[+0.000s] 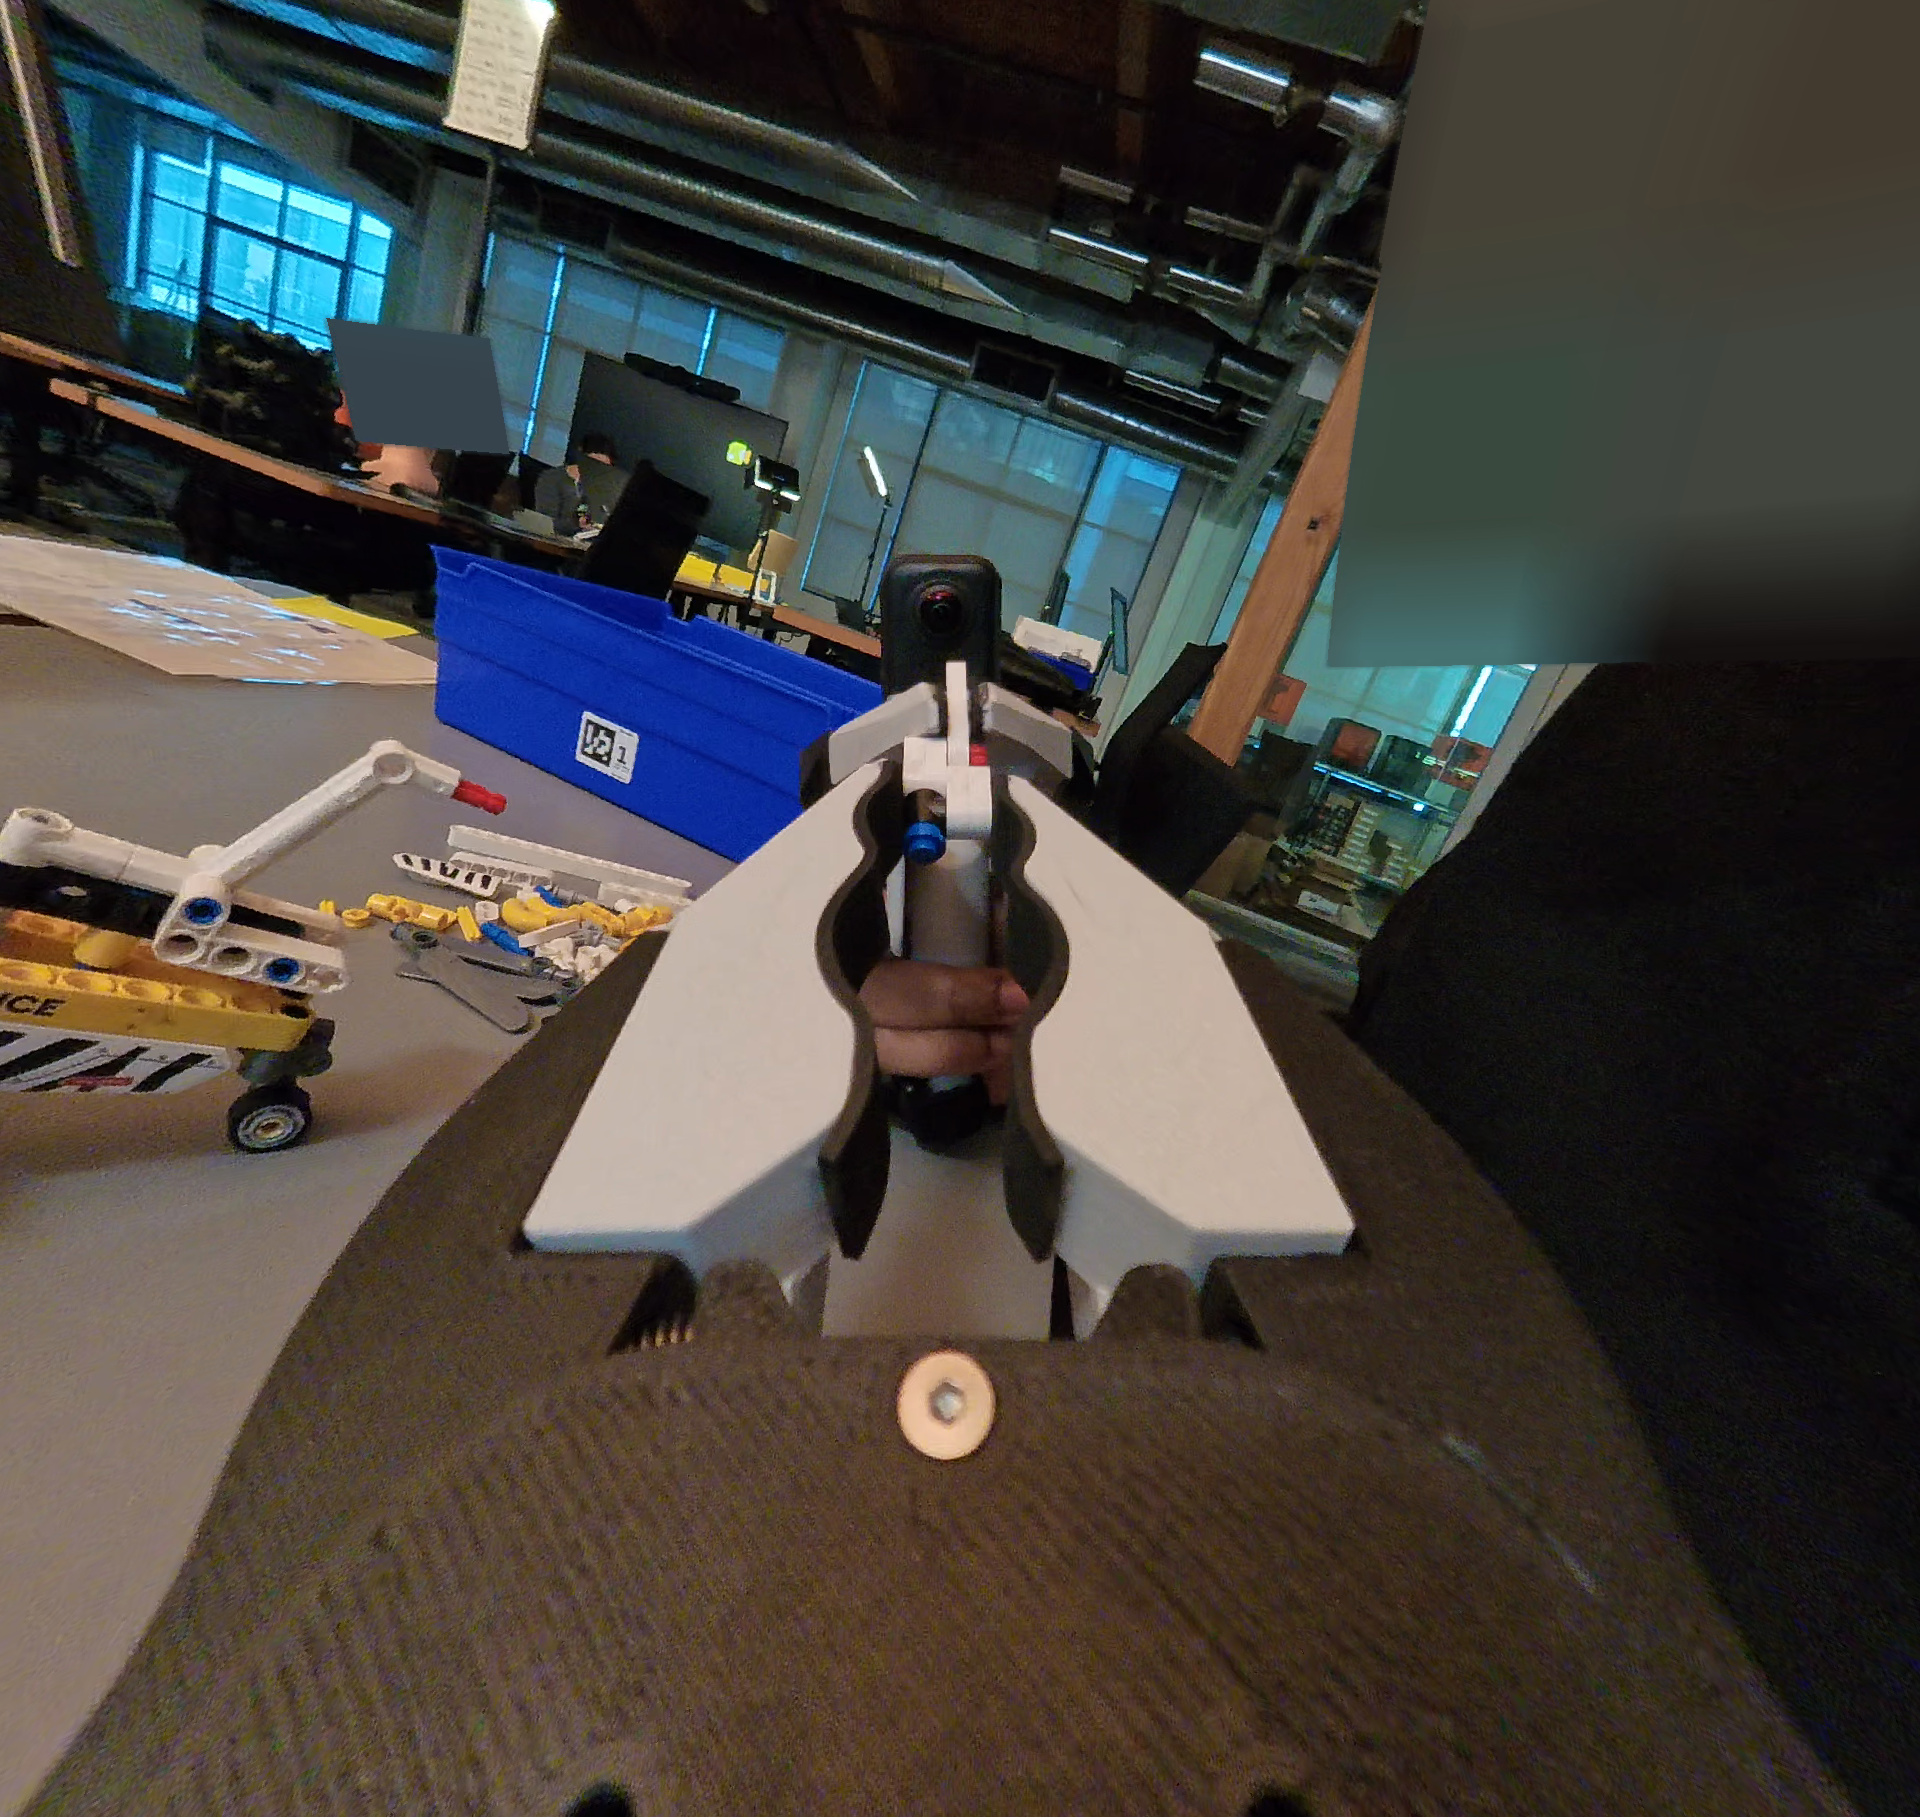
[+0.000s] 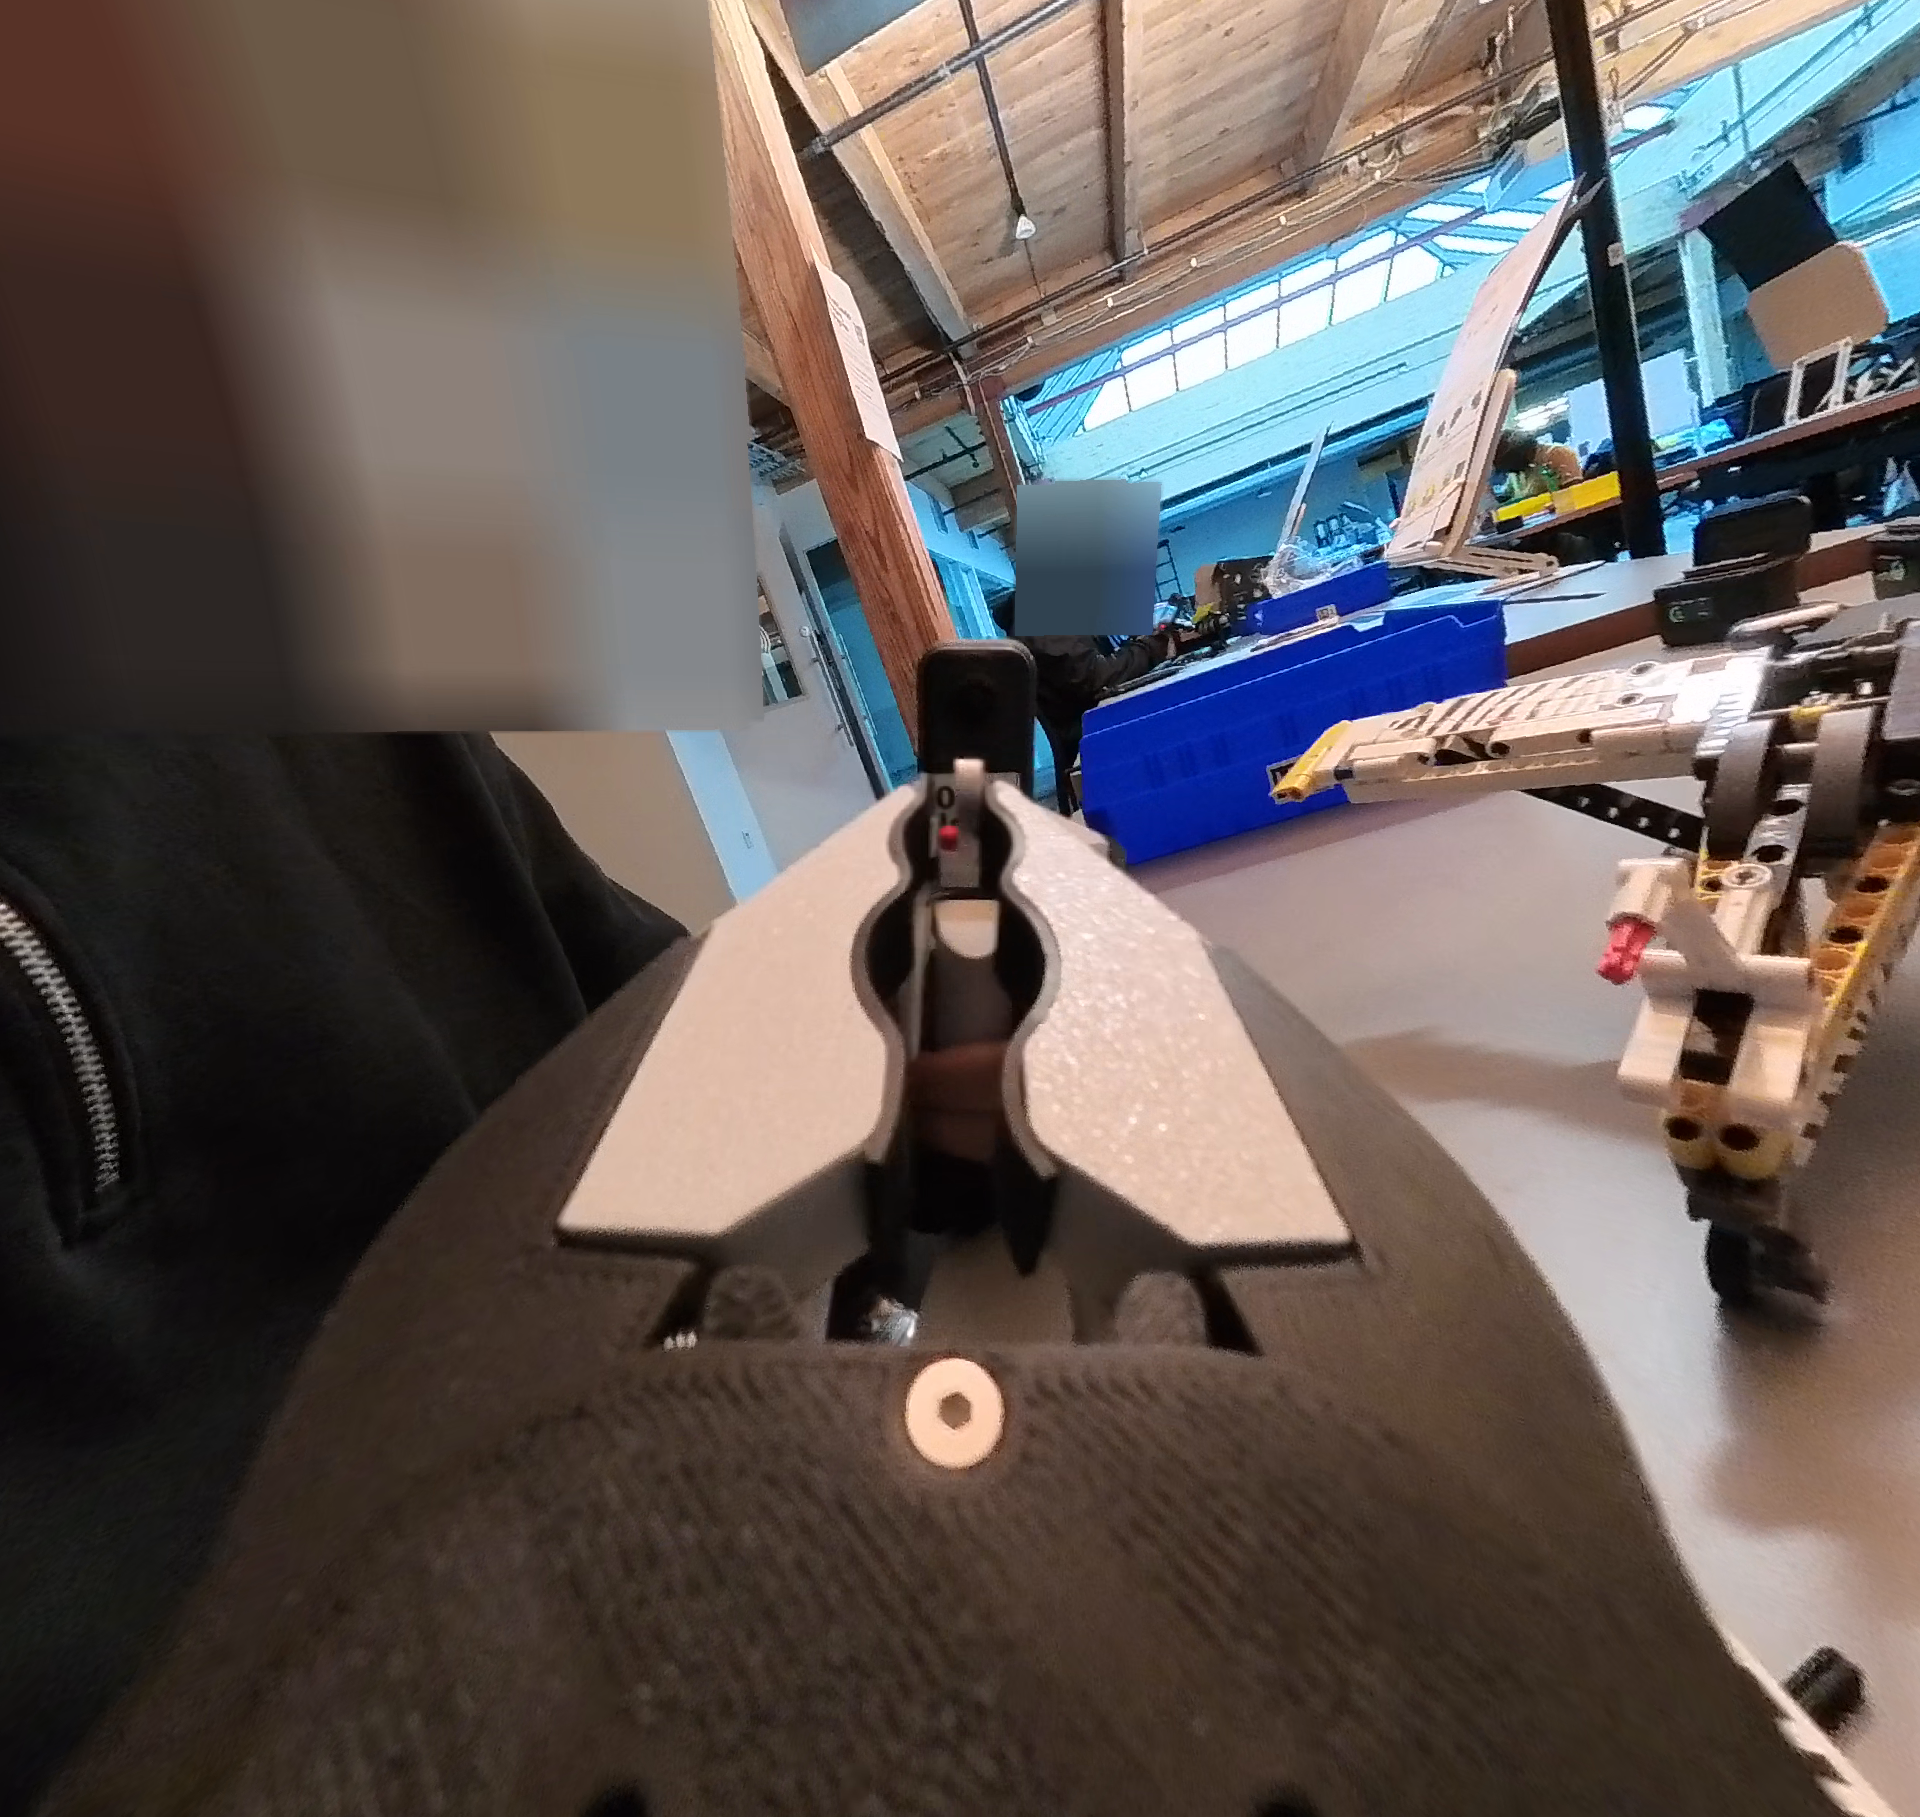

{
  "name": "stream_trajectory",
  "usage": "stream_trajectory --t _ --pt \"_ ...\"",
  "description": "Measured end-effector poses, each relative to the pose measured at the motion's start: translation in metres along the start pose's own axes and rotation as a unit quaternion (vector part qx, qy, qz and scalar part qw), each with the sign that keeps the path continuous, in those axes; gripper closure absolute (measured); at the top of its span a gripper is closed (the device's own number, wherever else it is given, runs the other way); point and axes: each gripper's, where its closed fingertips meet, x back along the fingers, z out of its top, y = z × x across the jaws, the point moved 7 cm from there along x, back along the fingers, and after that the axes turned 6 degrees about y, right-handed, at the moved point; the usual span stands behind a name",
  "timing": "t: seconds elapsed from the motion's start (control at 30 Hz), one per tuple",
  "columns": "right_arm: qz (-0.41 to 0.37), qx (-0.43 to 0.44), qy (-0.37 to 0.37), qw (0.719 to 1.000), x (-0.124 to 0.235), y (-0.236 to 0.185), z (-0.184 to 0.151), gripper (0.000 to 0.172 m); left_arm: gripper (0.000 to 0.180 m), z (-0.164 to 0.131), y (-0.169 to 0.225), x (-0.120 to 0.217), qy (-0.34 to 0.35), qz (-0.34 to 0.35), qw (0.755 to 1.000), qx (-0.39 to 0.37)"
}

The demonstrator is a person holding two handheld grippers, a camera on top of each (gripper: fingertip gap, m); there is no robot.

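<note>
Fingertips of both grippers meet on one small white building-block assembly held up in the air between them. In the left wrist view the left gripper has its jaws narrowed onto the white connector piece, which carries a blue pin on its left side and a red pin showing at its right; the opposing gripper's grey fingertips pinch a thin white beam standing up from the same piece, with that gripper's black camera right behind. In the right wrist view the right gripper is nearly closed on the thin grey-white beam – a red pin shows in it – and the other gripper's camera sits just beyond. On the grey table stands a yellow, white and black toy crane vehicle, well apart from the held piece, with a scatter of loose yellow, white and grey parts beside it and a blue bin behind. A person's dark zipped jacket fills the near side.
</note>
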Motion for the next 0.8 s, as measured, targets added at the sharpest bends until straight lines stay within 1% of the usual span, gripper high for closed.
stream_trajectory --t 0.07,0.23,0.3,0.33,0.37,0.43,0.5,0.63,0.8 --pt "0.005 -0.008 0.012 1.000 0.001 0.000 0.002 0.153 0.168 0.000 -0.003 0.000 -0.001 0.016 1.000 0.000" --pt "0.004 -0.010 0.017 1.000 0.001 0.000 0.003 0.151 0.168 0.001 -0.005 0.000 -0.001 0.022 1.000 0.006" --pt "-0.001 -0.011 0.016 1.000 0.002 0.002 0.003 0.156 0.168 0.001 -0.006 0.001 0.000 0.023 1.000 0.006" --pt "-0.009 -0.012 0.013 1.000 0.002 0.003 0.002 0.164 0.168 0.001 -0.006 0.001 0.000 0.023 1.000 0.007" --pt "-0.016 -0.012 0.010 1.000 0.002 0.005 0.001 0.168 0.168 0.001 -0.006 0.001 0.001 0.022 1.000 0.007" --pt "-0.023 -0.008 0.007 1.000 0.003 0.006 0.001 0.171 0.168 0.001 -0.006 0.001 0.001 0.023 1.000 0.007" --pt "-0.030 -0.013 0.005 0.999 0.004 0.008 0.001 0.171 0.169 0.001 -0.008 0.001 -0.001 0.033 0.999 0.006" --pt "-0.027 -0.071 -0.001 0.997 0.005 0.011 0.000 0.170 0.169 0.000 -0.009 0.000 -0.004 0.043 0.999 0.004" --pt "-0.014 -0.089 -0.008 0.996 0.007 0.009 0.001 0.170 0.169 0.000 -0.008 -0.001 -0.002 0.034 0.999 0.012"
